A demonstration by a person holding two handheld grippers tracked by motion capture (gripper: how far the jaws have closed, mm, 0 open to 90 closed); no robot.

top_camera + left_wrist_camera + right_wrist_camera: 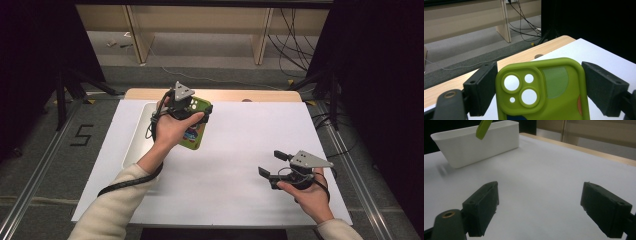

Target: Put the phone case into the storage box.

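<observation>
The left gripper (541, 92) squeezed the green phone case (544, 90) at ten o'clock, near the white bin (474, 147). The right gripper (541, 212) sat wide open, holding nothing. A loose squeeze could drop the case.

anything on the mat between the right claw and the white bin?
Nothing: bare white mat from the right claw to the white bin, in the right gripper view.
</observation>
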